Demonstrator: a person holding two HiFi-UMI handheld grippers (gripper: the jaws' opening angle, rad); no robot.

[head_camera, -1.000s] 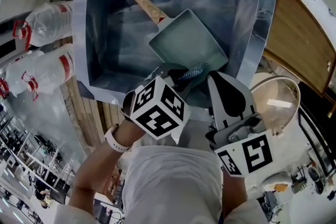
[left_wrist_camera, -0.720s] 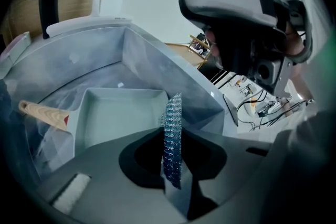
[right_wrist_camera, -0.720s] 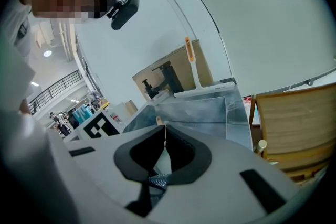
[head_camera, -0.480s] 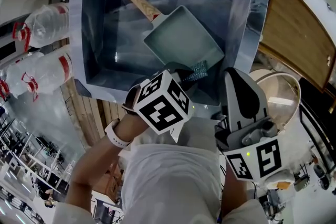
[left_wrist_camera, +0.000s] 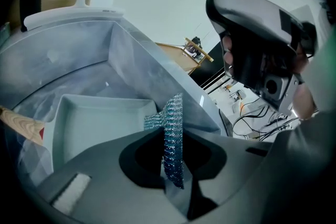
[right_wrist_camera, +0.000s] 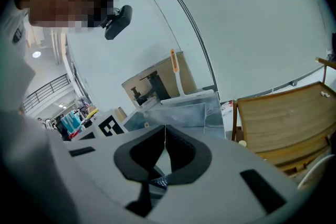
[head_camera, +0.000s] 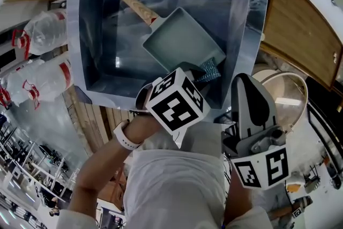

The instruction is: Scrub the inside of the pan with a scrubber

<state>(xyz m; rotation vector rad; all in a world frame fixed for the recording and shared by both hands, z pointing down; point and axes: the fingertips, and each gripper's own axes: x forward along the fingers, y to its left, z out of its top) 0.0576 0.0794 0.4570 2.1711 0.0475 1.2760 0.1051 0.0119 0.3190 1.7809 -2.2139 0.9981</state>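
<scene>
Left tool (left_wrist_camera: 169, 165): clamped on the scrubber (left_wrist_camera: 172, 123), poised at the pan's near corner.
Right tool (right_wrist_camera: 164, 150): jaws together, empty, drawn back from the sink (head_camera: 86, 35) this last second.
Pan (head_camera: 179, 43): flat in the sink.
Meaning: scrubbing probably starts one-handed.

The pan (head_camera: 179, 43) is rectangular and shallow, pale grey-green, its inside bare. It lies flat on the floor of the steel sink (head_camera: 244, 24), set diagonally, with its light wooden handle (head_camera: 131, 4) pointing at the far left corner. The scrubber (left_wrist_camera: 173, 113) is a glittering blue-silver mesh strip, held upright and pinched in the left gripper (left_wrist_camera: 164, 131), just above the pan's near right corner; contact is unclear.
</scene>
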